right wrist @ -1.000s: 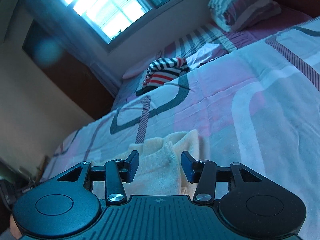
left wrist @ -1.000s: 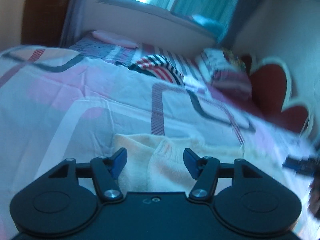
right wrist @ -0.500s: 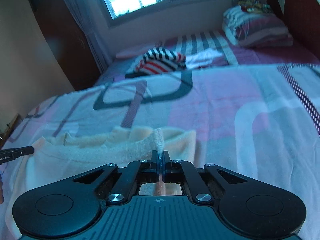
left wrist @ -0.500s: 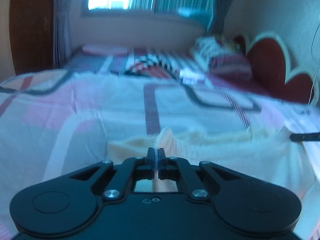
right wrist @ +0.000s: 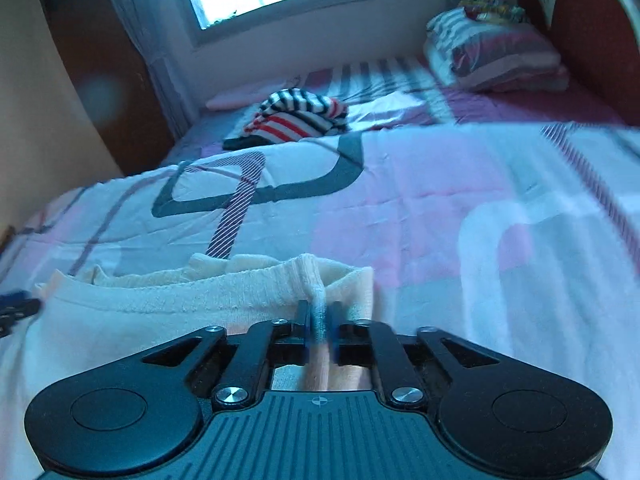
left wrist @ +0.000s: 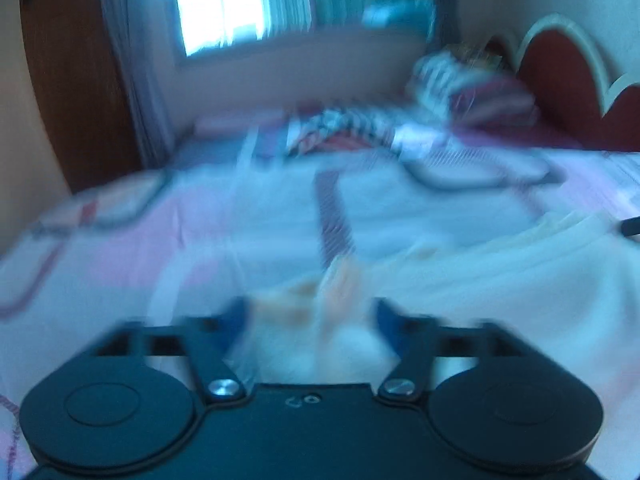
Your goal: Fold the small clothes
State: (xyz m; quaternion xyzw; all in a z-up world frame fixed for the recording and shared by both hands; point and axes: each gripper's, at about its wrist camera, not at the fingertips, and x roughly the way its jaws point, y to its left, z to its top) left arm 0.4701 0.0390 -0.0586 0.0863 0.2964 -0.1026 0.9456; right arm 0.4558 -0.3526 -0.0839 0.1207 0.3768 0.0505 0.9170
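A cream small garment [right wrist: 180,312] lies spread on the patterned bedsheet [right wrist: 440,200], close under both grippers. My right gripper [right wrist: 320,314] has its jaws a little apart and opening, and a pinched ridge of the garment's ribbed edge stands between the pads. In the blurred left wrist view my left gripper [left wrist: 310,312] is opening wide. A raised fold of the cream garment [left wrist: 500,280] sits loose between its fingers, touching neither. The other gripper's dark tip shows at each view's side edge.
A striped red, white and black heap of clothes [right wrist: 296,116] lies farther up the bed. Pillows [right wrist: 496,56] rest against a red headboard [right wrist: 592,28] at the right. A brown wardrobe [right wrist: 100,72] and a window stand behind.
Both grippers shut on pinches of the cream garment half a second ago. Now the left stands wide and the right has parted slightly. Both views have rolled level.
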